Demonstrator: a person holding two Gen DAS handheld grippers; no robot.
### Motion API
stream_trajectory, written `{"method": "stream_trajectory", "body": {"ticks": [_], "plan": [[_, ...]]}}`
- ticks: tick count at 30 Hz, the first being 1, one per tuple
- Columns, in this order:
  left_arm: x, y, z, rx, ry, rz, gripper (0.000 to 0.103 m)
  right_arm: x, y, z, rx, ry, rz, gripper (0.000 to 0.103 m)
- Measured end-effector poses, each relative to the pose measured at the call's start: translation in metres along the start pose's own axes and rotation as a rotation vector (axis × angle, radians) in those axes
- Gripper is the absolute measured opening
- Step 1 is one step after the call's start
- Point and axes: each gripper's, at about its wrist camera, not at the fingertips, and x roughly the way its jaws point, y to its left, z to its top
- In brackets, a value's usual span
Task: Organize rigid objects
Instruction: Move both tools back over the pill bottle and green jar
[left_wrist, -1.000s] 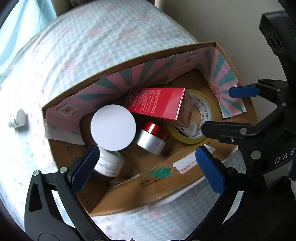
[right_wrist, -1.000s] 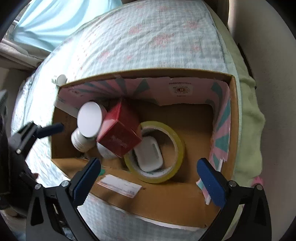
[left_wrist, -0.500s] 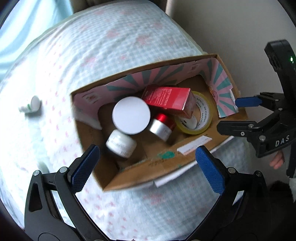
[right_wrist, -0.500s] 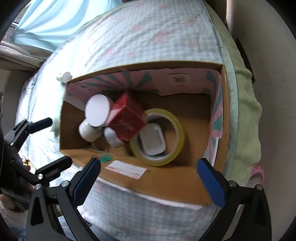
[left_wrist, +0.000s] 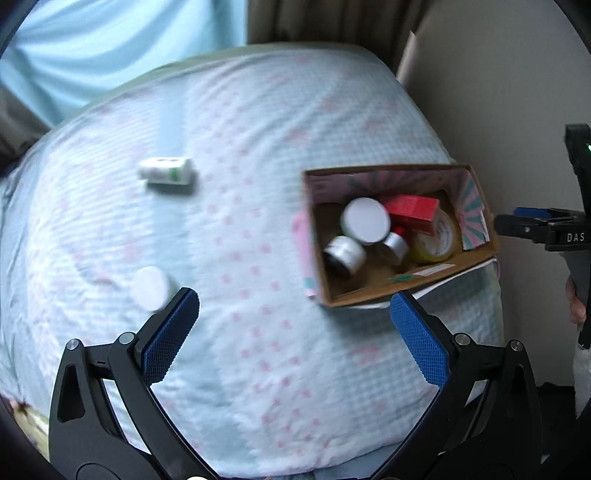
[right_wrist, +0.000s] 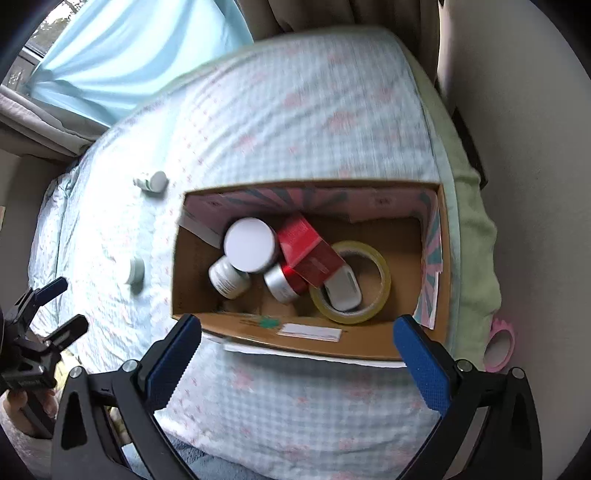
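A cardboard box (right_wrist: 369, 345) (left_wrist: 424, 284) on the bed holds a white-lidded jar (right_wrist: 251, 244), a small white jar (right_wrist: 227, 277), a silver and red jar (right_wrist: 282, 282), a red carton (right_wrist: 308, 249) and a yellow tape roll (right_wrist: 380, 273) with a white case (right_wrist: 343, 290) inside it. A white and green bottle (left_wrist: 168, 171) (right_wrist: 151, 181) and a white round lid (left_wrist: 149, 288) (right_wrist: 136, 269) lie on the sheet left of the box. My left gripper (left_wrist: 295, 325) is open and empty, left of the box. My right gripper (right_wrist: 297, 350) is open and empty above the box's near wall.
The bed has a pale checked sheet (left_wrist: 258, 129) with pink marks. A wall (right_wrist: 535, 184) runs along the right side. A pink tape roll (right_wrist: 500, 345) lies beside the bed's right edge. Blue curtains (right_wrist: 129, 55) hang at the back.
Both grippers have pulled back and up from the box. The left view has swung left, so the bottle and the white lid now show on the sheet.
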Motion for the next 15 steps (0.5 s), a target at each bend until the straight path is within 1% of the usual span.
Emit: {"method": "stream_trajectory", "body": {"ticks": [3,9,12,13,15], "plan": [[-0.022,0.034,-0.010,-0.034,-0.030,-0.006,0.103,-0.020,0.022,-0.004,-0.002,-0.068,-0.016,0.103],[-0.049,0.092,-0.020,-0.038,-0.075,0.001,0.103,-0.049,0.089,-0.021,-0.042,-0.152,-0.064,0.103],[-0.065,0.127,-0.023,-0.031,-0.112,-0.039,0.103,-0.057,0.127,-0.034,-0.038,-0.186,-0.068,0.103],[-0.071,0.143,-0.022,-0.016,-0.123,-0.058,0.103,-0.058,0.141,-0.040,-0.035,-0.195,-0.074,0.103],[-0.077,0.162,-0.021,0.011,-0.132,-0.072,0.103,-0.056,0.168,-0.049,-0.020,-0.206,-0.080,0.103]]}}
